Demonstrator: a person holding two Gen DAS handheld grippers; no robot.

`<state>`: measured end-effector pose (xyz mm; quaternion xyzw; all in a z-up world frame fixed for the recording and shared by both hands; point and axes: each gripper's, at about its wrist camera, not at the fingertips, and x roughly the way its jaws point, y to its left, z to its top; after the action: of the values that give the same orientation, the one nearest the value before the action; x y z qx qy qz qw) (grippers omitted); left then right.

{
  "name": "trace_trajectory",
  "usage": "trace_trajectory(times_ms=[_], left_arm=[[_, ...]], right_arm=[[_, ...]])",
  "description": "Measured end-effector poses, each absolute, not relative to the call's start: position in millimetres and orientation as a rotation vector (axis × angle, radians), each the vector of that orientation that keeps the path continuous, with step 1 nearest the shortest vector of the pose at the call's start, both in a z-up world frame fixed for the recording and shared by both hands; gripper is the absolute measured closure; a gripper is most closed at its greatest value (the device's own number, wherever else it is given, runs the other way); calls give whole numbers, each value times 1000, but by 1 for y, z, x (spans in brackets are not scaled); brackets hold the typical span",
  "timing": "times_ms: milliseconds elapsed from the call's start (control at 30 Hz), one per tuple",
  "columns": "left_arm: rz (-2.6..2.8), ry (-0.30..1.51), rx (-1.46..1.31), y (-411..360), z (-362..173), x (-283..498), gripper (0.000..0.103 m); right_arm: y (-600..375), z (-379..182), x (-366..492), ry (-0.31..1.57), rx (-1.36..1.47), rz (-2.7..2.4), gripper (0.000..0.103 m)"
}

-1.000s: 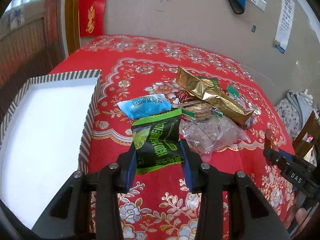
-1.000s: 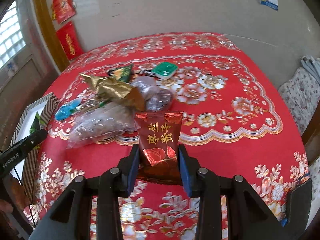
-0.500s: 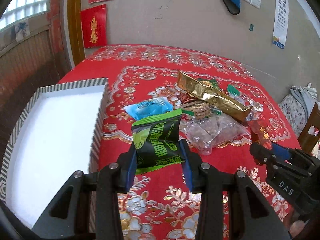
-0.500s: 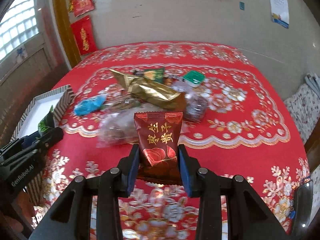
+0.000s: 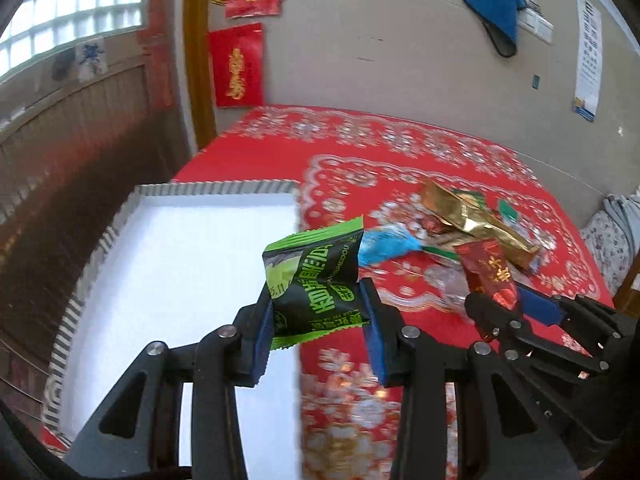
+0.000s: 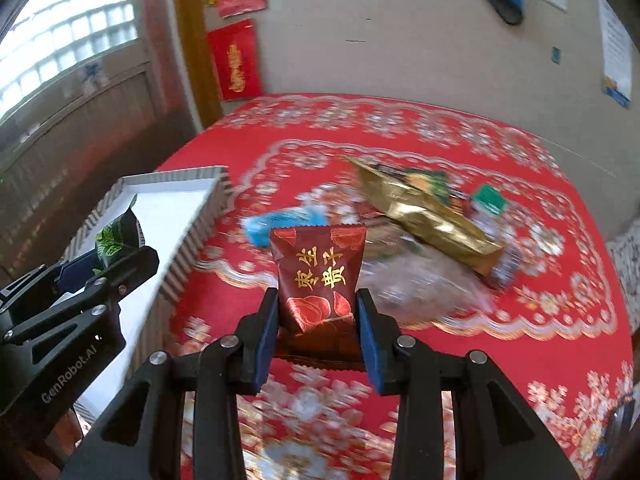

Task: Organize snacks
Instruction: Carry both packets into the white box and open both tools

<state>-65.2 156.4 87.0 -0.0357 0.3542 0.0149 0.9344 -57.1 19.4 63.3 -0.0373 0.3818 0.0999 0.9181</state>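
My left jaws are clamped on the green-and-black snack packet (image 5: 316, 280), which stands upright between the blue pads (image 5: 262, 330) of my left gripper (image 5: 318, 322). It hangs over the near right edge of the white tray (image 5: 180, 264), whose striped rim (image 5: 86, 280) runs along the left side of the worktop's red floral cloth (image 5: 400, 152).

My right jaws are closed on the dark red packet with gold characters (image 6: 318, 276), also upright, in my right gripper (image 6: 318, 322) above the red cloth and just beside the tray's striped wall (image 6: 188, 252). From the left wrist view that gripper sits close at my right, the red packet (image 5: 490, 272) sticking up from it.

The rest of the snacks lie in a loose heap farther back on the cloth: a long gold foil pack (image 6: 428, 216) lying on the heap, a blue wrapped sweet (image 6: 280, 222) nearer the tray, a clear bag (image 6: 424, 284) in front of the gold one, and a small green packet (image 6: 488, 200) behind. They are blurred, so I cannot read them.
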Motion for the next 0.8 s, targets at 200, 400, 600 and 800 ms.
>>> trace_trajectory(times_ms=[200,400,600,800], left_arm=[[101,734,-75,195,92,-57,61],[162,748,-81,230,95,-42,61],[173,805,-103,259,91,-20,61],[198,905,-133,285,73,17,61]], right_arm=[[65,68,-43,786,-120,281,65],[102,70,-25,792,-153,336,65],[128,65,-4,815,-158,371,65],[154,56,29,858,-174,388,65]])
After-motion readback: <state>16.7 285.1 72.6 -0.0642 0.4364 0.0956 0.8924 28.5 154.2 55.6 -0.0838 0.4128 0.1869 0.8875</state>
